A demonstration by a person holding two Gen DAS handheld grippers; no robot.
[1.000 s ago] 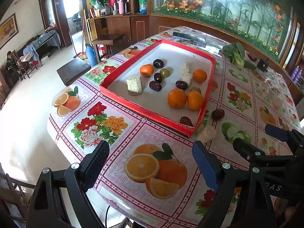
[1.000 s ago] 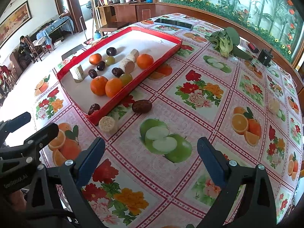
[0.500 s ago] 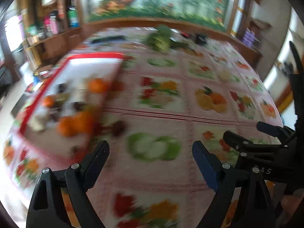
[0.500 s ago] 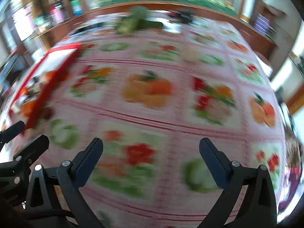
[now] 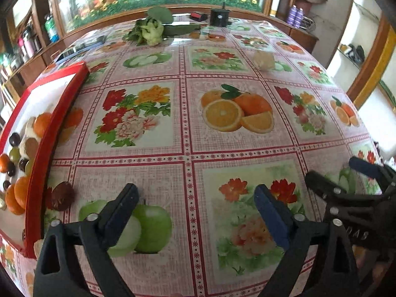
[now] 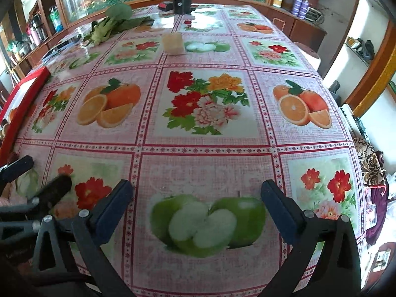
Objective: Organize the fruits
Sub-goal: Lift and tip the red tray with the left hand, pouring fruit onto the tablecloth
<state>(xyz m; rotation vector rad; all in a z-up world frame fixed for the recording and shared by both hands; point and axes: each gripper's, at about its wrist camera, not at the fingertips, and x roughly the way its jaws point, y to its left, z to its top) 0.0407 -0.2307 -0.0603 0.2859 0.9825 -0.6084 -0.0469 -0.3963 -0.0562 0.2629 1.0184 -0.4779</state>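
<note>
Several oranges [image 5: 14, 195] and dark fruits fill the red tray [image 5: 39, 163]; left gripper [image 5: 195, 205] and right gripper [image 6: 198, 198] spread, empty.

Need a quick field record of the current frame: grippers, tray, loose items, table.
left gripper: open, empty, over the tablecloth
right gripper: open, empty, over a printed green apple
red tray: at the table's left edge, holding oranges, dark fruits and pale pieces
dark fruit: on the cloth just outside the tray's wall
pale chunk: alone on the far part of the cloth
leafy greens: far end of the table
tablecloth: fruit and flower prints
</note>
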